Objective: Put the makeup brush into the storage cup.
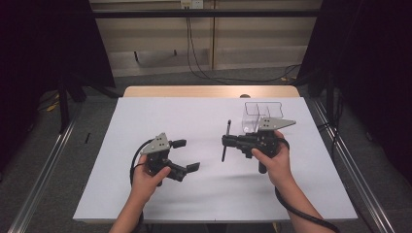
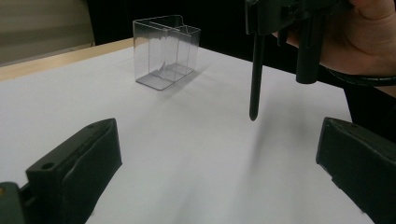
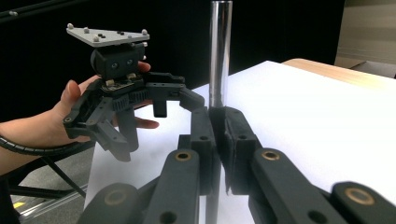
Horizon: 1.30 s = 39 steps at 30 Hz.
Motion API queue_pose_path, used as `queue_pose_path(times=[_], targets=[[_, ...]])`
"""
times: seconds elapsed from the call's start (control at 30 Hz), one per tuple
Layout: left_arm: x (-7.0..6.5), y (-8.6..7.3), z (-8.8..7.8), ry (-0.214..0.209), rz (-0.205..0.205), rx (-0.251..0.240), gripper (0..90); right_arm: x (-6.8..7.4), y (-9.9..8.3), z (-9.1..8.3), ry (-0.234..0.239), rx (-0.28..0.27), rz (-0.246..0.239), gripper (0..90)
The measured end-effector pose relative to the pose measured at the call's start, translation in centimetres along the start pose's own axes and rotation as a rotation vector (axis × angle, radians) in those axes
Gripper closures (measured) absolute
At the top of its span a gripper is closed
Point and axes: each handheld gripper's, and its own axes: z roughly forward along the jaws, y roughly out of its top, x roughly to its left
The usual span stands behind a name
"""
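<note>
Two tools work over the white counter (image 1: 145, 111), with broad bare surface around them. Nearest, the left tool (image 1: 187, 155) hangs with its jaws spread wide and holding nothing, the hand gripping it from behind. Farther right, the right tool (image 1: 226, 141) is clamped on an upright black pen (image 1: 226, 141), tip just above the counter. Beyond, near the far right edge, stands a clear plastic compartment box (image 1: 256, 116).

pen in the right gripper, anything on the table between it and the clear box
Nothing visible does. The right gripper is shut on the pen, held upright above the white table. The clear box stands apart behind it, open at the top, with bare tabletop between. The left gripper hangs open off to the side.
</note>
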Motion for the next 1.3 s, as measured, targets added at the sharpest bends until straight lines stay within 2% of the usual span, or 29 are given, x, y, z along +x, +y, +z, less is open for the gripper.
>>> queue_pose_path(times=[0.37, 0.47, 1.3], targets=[[0.3, -0.2, -1.8, 0.027, 0.023, -0.010, 0.0, -0.2, 0.1, -0.3, -0.008, -0.003, 0.001, 84.3], [0.3, -0.3, -2.3, 0.031, 0.019, -0.012, 0.0, -0.4, 0.2, -0.5, -0.013, -0.001, 0.002, 84.4], [0.8, -1.1, -4.3, 0.070, 0.036, -0.002, 0.0, -0.8, 0.3, -1.5, -0.042, -0.022, -0.009, 84.3]])
